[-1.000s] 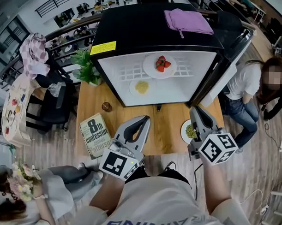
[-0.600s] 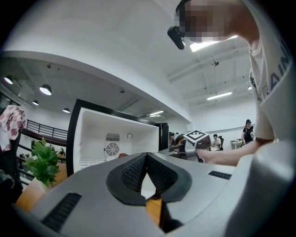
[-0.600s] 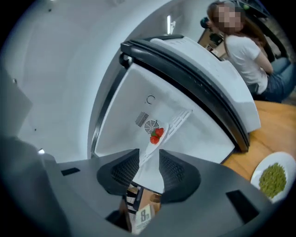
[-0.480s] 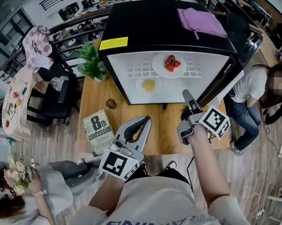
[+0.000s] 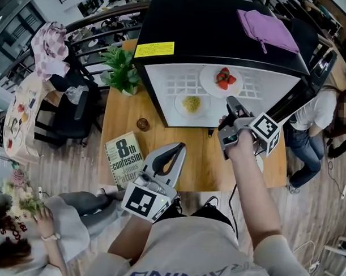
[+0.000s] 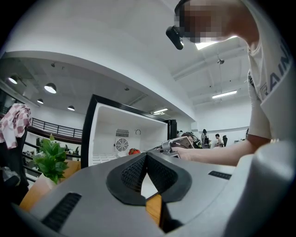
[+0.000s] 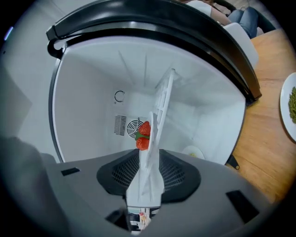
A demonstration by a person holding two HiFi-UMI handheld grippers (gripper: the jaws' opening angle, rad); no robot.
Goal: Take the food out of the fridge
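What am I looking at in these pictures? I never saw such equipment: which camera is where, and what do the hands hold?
There is no robot here: a person holds a two-jaw gripper in each hand. The overhead picture is from a head camera; the other two are from a camera on each gripper. On the wooden table are an open black fridge, a plant and a book. Inside the fridge, a plate of strawberries sits on the shelf, with a plate of yellow food below. The right gripper points into the fridge. Its jaws have just been opening, the shelf's white edge shows between them, and nothing is gripped. The left gripper is shut and empty.
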